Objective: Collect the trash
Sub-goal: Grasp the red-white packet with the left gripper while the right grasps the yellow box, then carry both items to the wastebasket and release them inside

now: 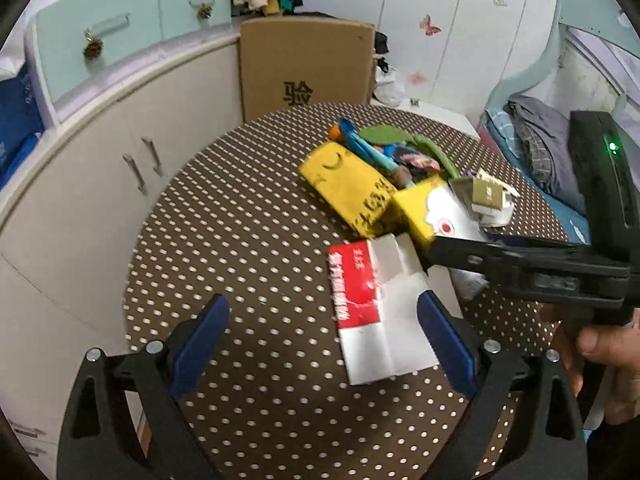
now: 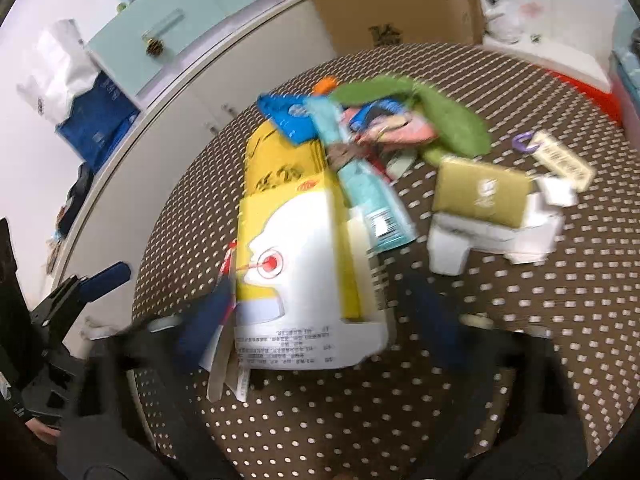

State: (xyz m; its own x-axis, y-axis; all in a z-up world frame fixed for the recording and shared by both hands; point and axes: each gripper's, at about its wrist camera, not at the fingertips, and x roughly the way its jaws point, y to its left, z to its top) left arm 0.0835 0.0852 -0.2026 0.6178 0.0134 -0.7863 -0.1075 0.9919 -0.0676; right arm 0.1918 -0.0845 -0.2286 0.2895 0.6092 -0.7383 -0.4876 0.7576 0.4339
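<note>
My left gripper [image 1: 322,344] hangs low over the round table [image 1: 248,216] with its dotted brown cloth, its two blue fingers [image 1: 200,344] spread wide. A flattened red and white carton [image 1: 380,312] lies on the cloth between them, close against the right-hand finger and well apart from the other.

My right gripper [image 2: 320,320] reaches in from the right side, and in the left camera its black body [image 1: 520,268] crosses above the table with my hand [image 1: 608,364] wrapped round the handle. Its tip sits at the near edge of the yellow and white box [image 2: 296,256]. In its own camera the blue fingers [image 2: 204,320] are heavily blurred; they appear to stand either side of that box's near end, but I cannot tell whether they press on it.

The rest of the trash is heaped beyond: a blue wrapper [image 2: 288,116], a green piece [image 2: 452,120], a teal tube [image 2: 364,188], and, to the right, an olive and white box [image 2: 488,216]. A cardboard box [image 1: 308,64] stands behind the table against the white cupboards [image 1: 100,168], and a bed [image 1: 540,148] lies off to the right.
</note>
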